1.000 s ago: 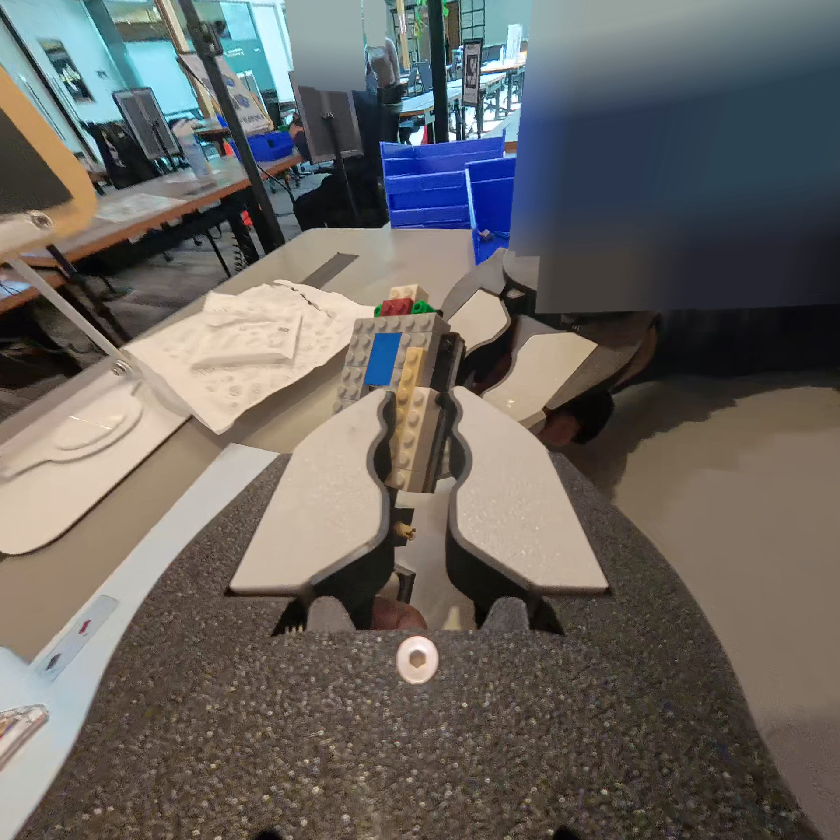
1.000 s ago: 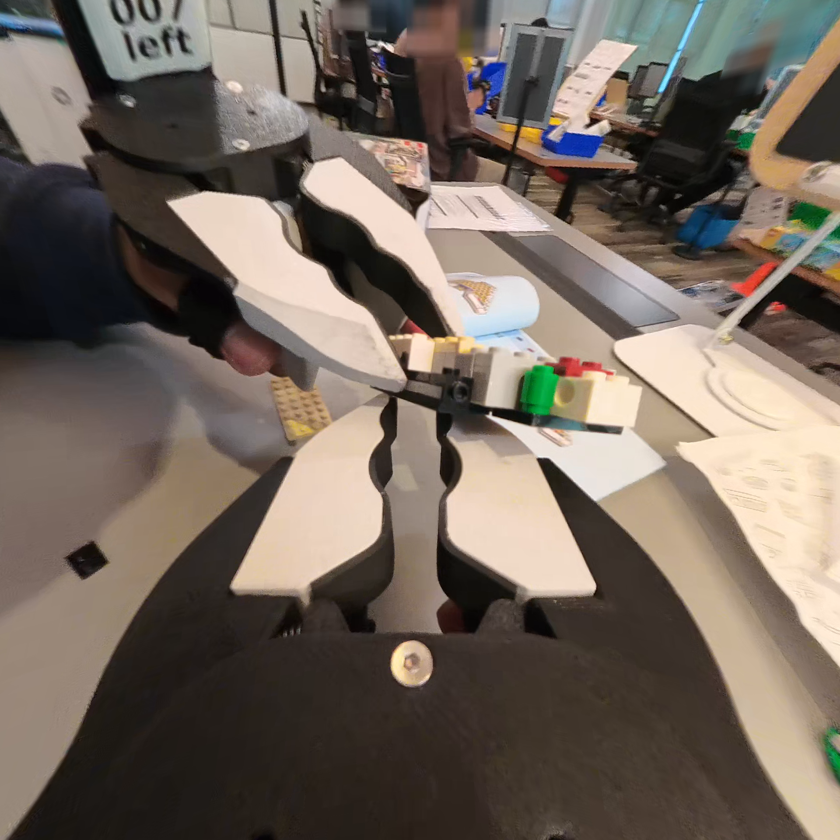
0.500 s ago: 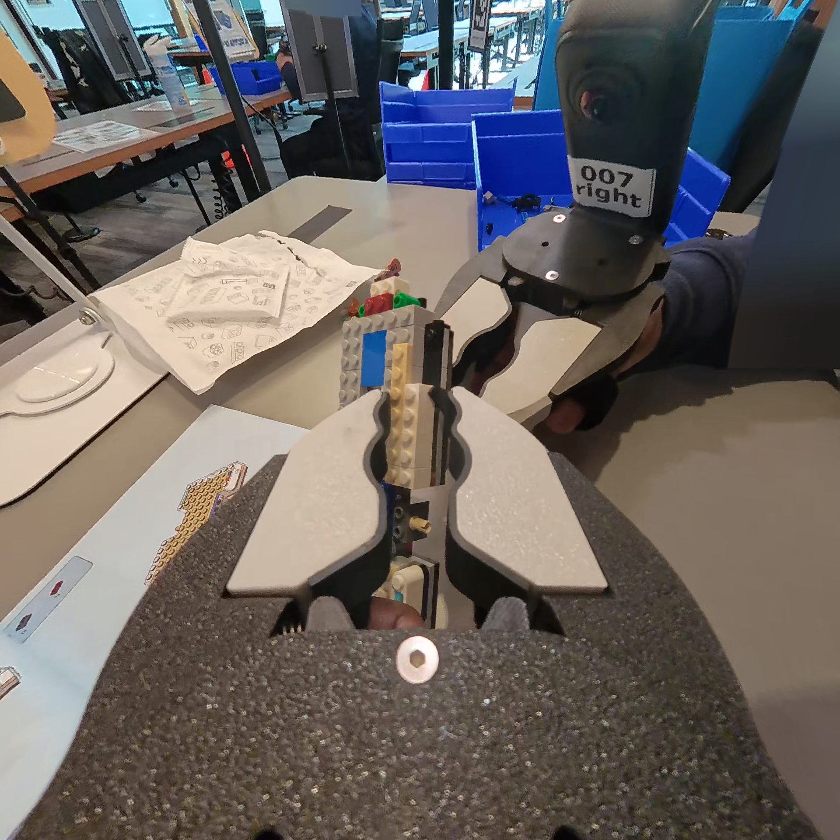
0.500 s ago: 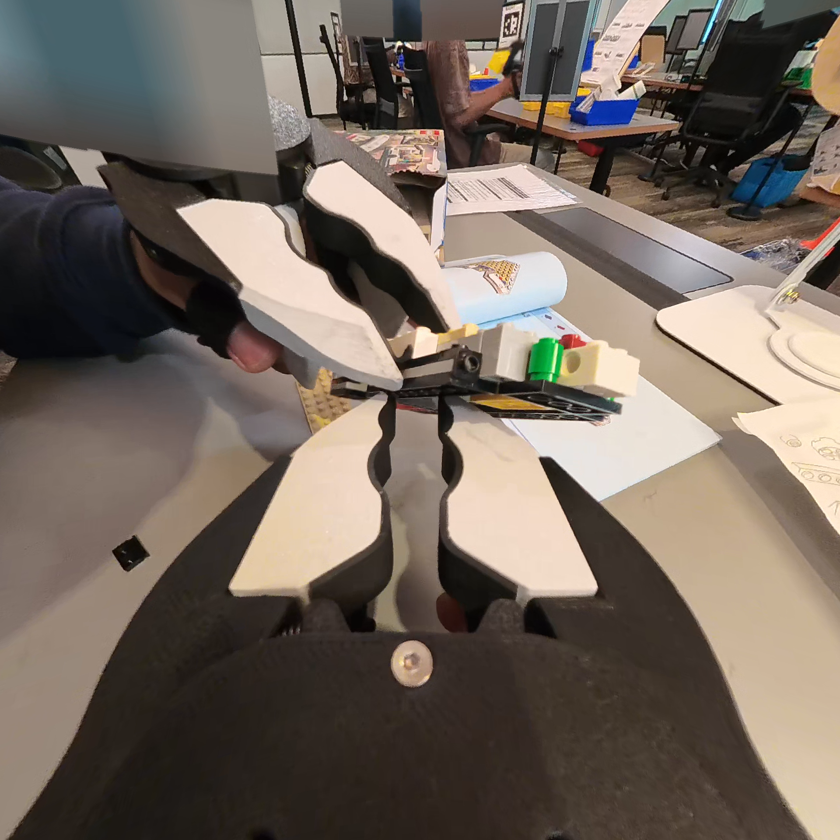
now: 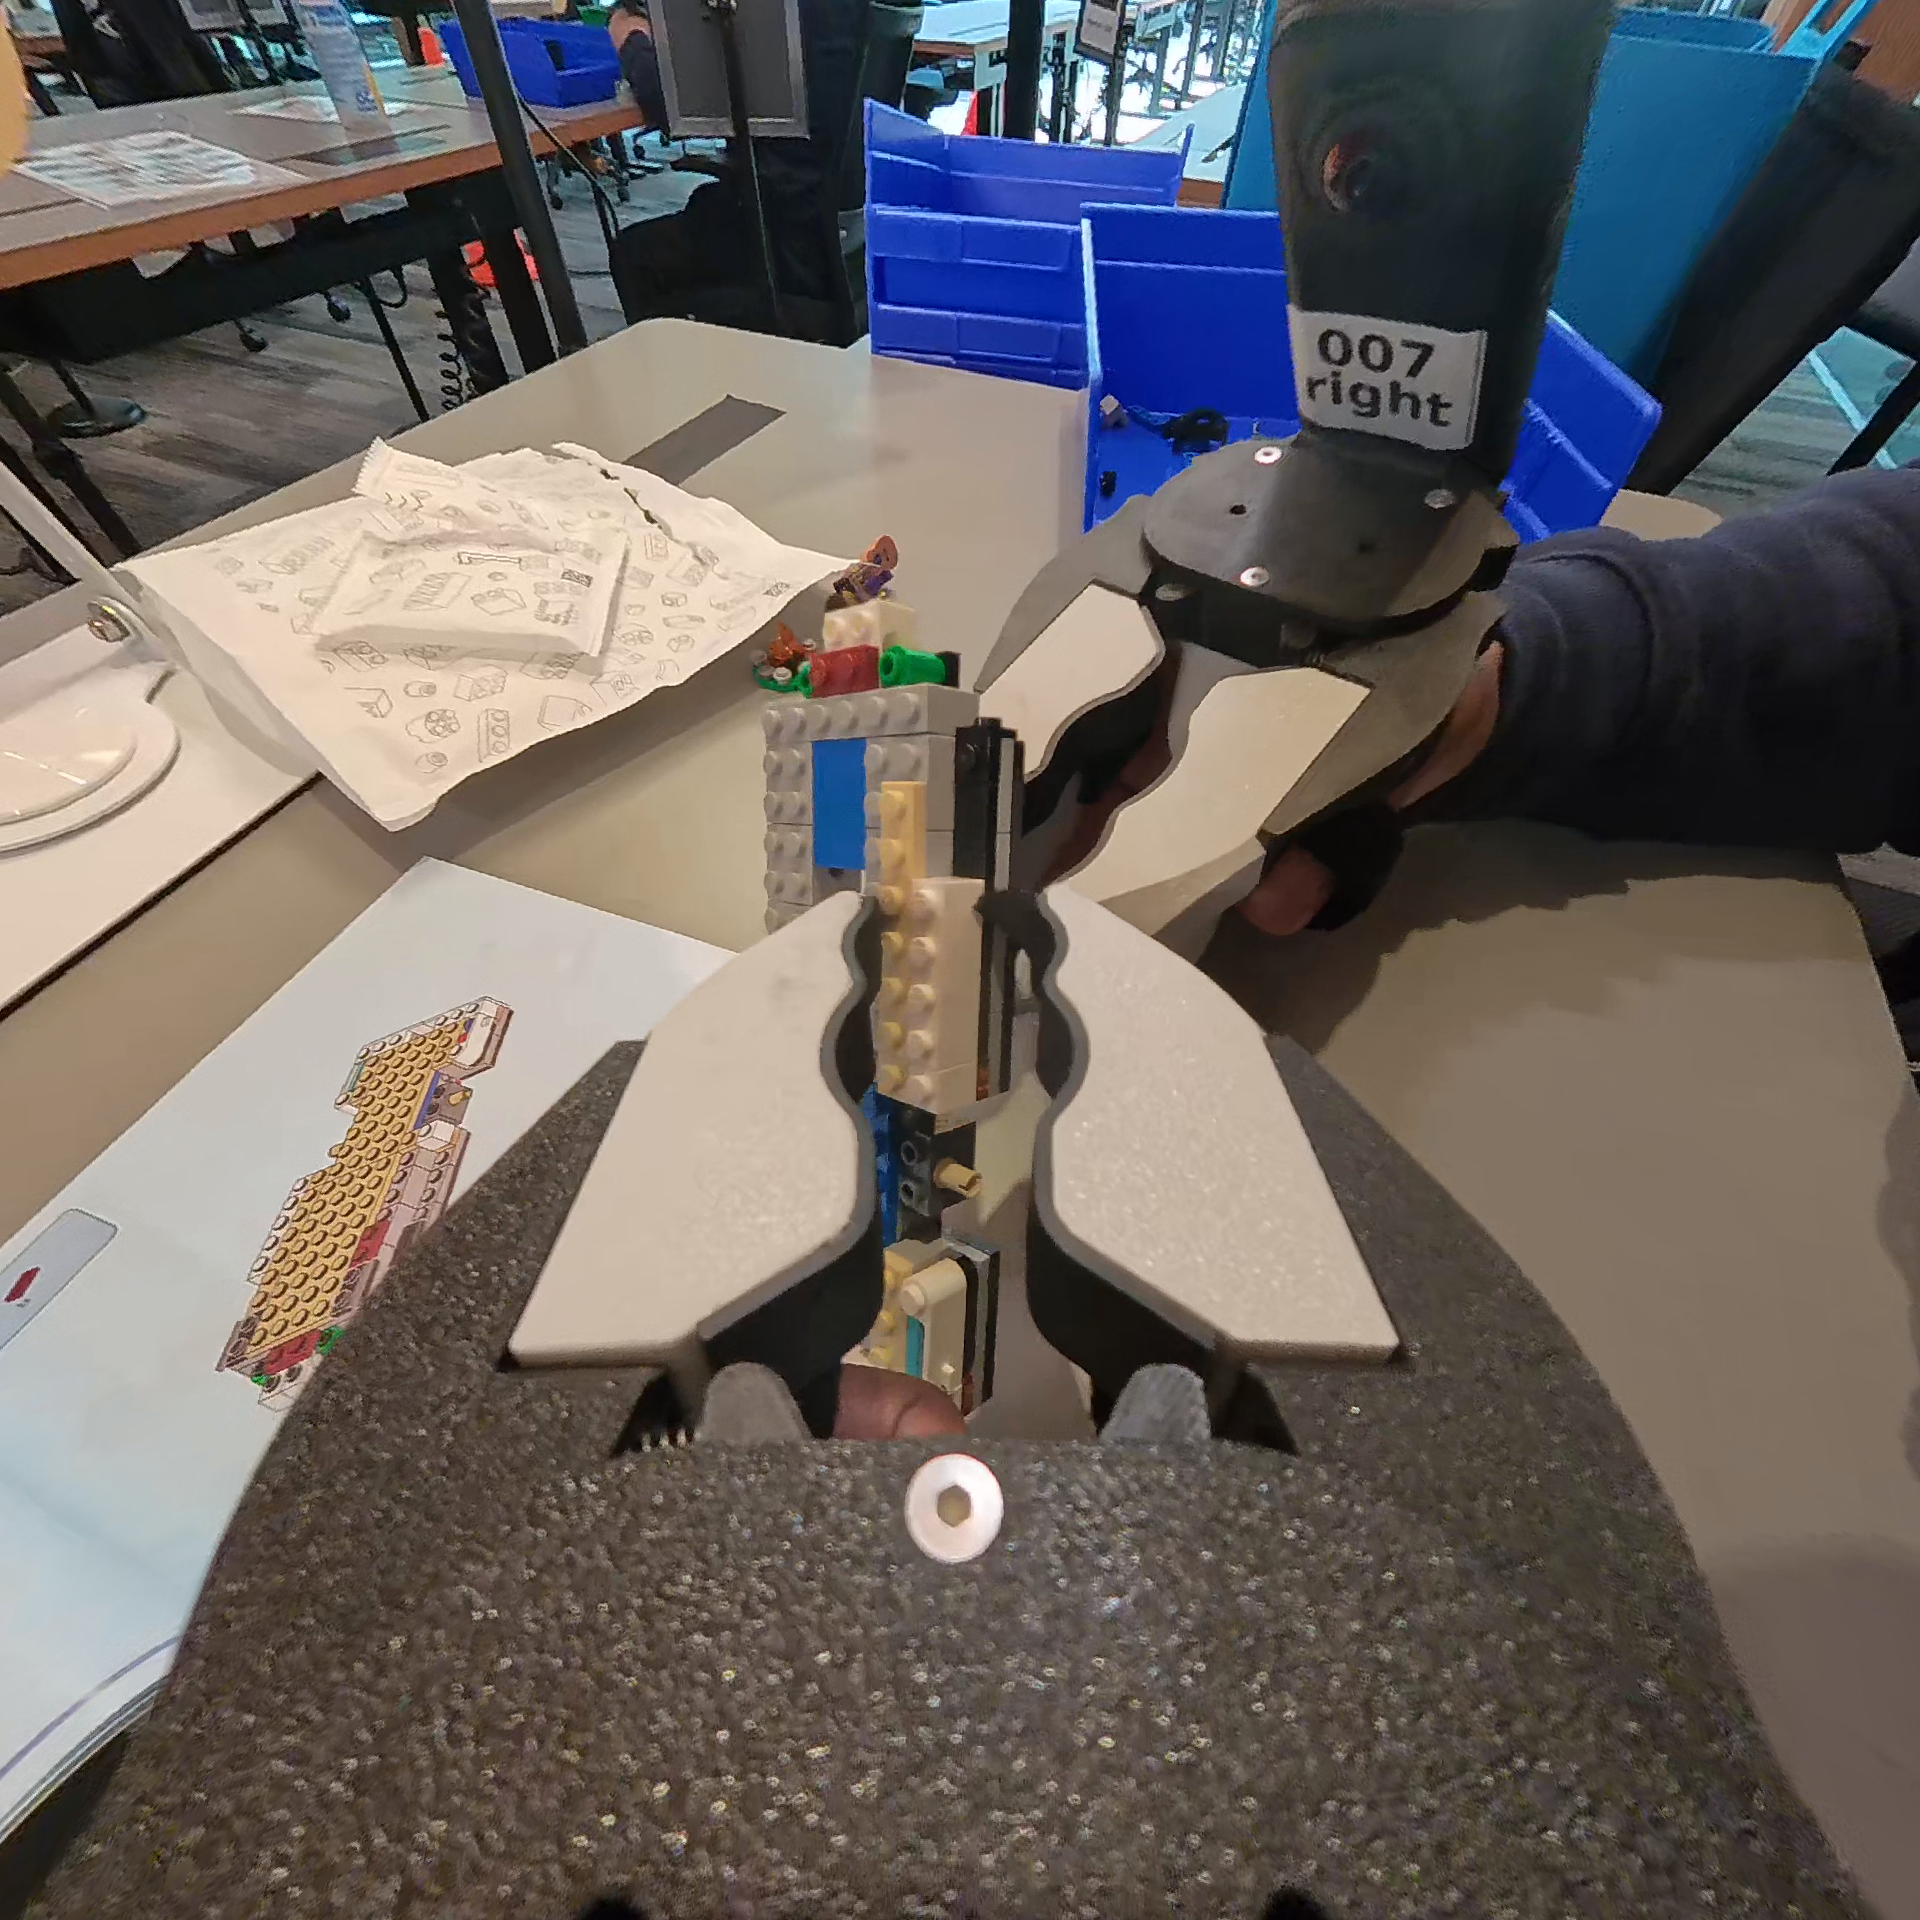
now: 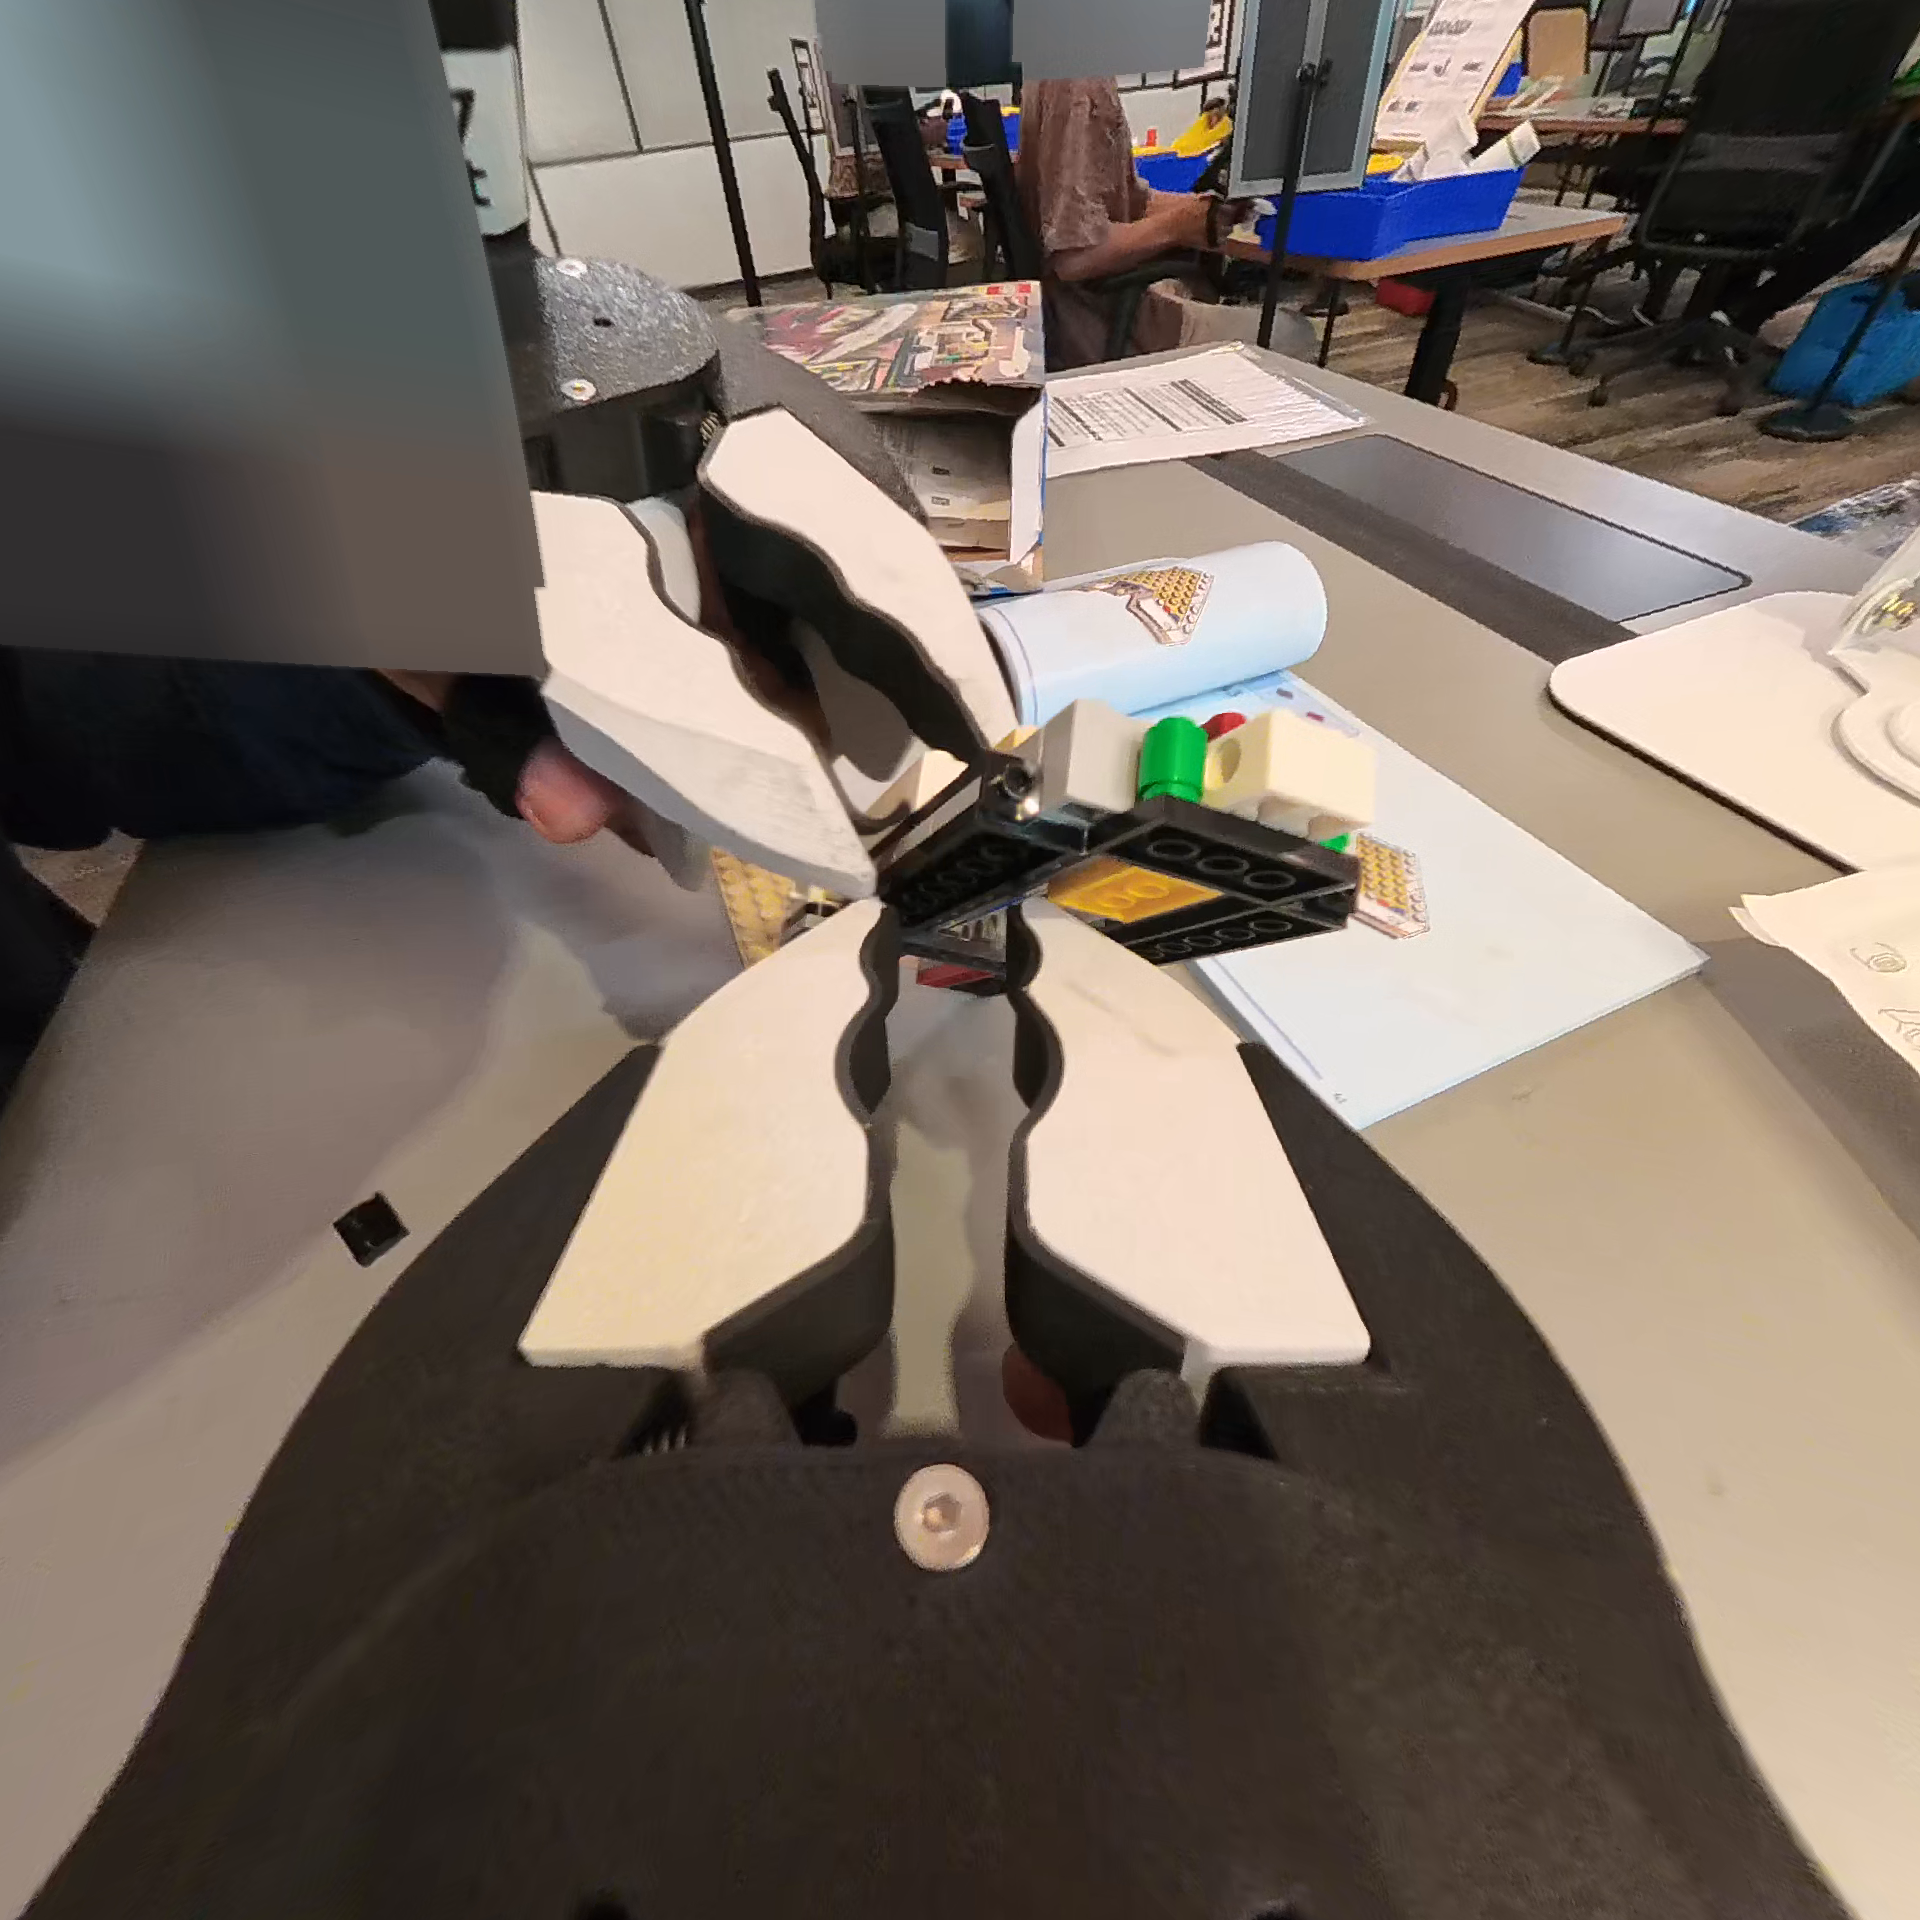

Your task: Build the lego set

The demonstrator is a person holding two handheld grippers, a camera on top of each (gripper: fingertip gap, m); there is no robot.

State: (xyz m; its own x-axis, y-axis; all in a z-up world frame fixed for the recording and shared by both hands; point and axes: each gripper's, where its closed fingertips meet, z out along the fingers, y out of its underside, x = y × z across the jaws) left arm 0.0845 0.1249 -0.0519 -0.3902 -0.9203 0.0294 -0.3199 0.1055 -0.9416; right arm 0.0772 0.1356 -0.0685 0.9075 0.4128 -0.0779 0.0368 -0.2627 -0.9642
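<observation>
Both claws close on one brick model: the left gripper (image 5: 951, 914) clamps it between its pale fingers (image 5: 758, 1091), the pads pressing the tan studded side on one face and the black plate edge on the other, so the brick model (image 5: 914, 831) runs lengthwise through the jaws and stands out past the tips, off the table. Its far end carries grey bricks, a blue tile, a red piece, a green stud and a white block. From the right, the right gripper (image 6: 945, 925) pinches a narrow part of the black underside of the same model (image 6: 1174, 831) at its fingertips, the jaws only slightly apart. Each gripper is held in a hand in a dark fingerless glove (image 5: 1340, 862). Beneath and to the left lies an open instruction booklet (image 5: 343, 1091) with a tan build pictured on it. Farther left rests a crumpled printed paper bag (image 5: 468, 613). Blue storage bins (image 5: 997, 260) stand at the far edge of the grey table (image 5: 1558, 1143), and a small black piece (image 6: 369, 1228) lies loose on it
</observation>
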